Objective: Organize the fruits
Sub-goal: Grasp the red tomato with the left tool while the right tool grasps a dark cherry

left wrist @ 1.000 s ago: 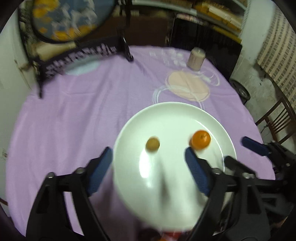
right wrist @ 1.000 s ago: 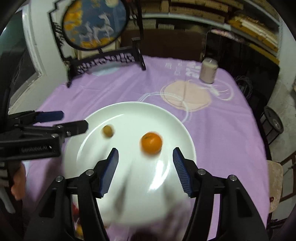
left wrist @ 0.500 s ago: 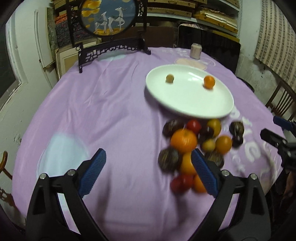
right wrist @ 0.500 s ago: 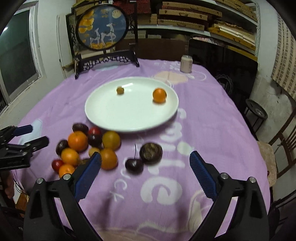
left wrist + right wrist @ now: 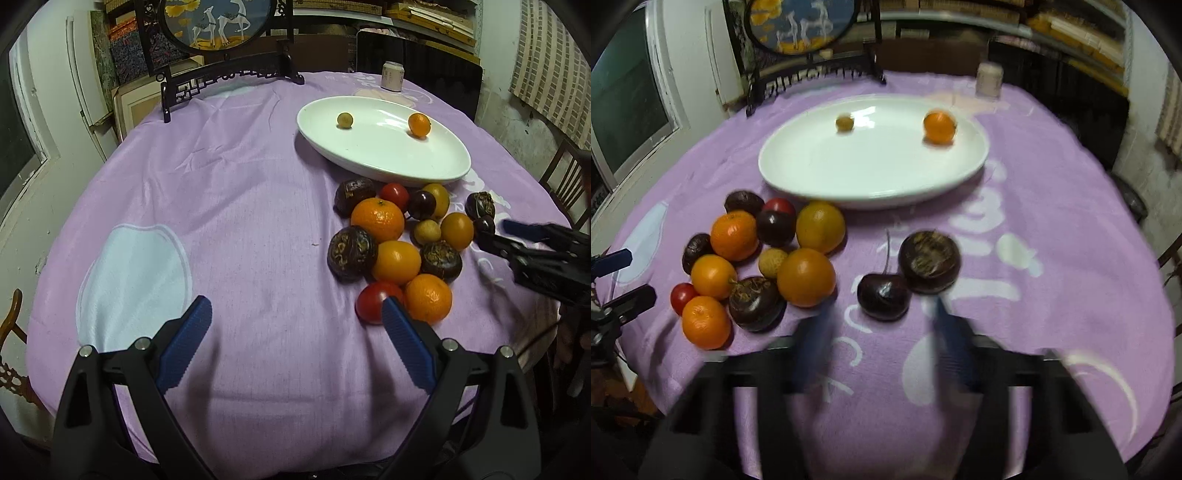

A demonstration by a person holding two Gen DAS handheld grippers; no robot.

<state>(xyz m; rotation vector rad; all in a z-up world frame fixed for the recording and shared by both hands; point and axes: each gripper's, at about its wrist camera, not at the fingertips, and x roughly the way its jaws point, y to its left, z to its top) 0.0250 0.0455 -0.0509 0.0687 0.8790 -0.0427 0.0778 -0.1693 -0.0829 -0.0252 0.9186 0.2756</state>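
1. Your worktop (image 5: 229, 206) wears a purple cloth, with a framed deer screen (image 5: 218, 22) and a can (image 5: 392, 75) at its far side.
2. The white plate (image 5: 812, 173) holds a small orange (image 5: 938, 126) and a small yellowish fruit (image 5: 844, 123), well apart.
3. The fruit pile (image 5: 397, 236) of oranges, tomatoes and dark fruits lies just in front of the plate.
4. Your left gripper (image 5: 295, 339) hovers wide open and empty, near the pile.
5. Your right gripper (image 5: 882, 347) is blurred but looks open, empty, just before a cherry (image 5: 884, 296) and a dark round fruit (image 5: 929, 261).
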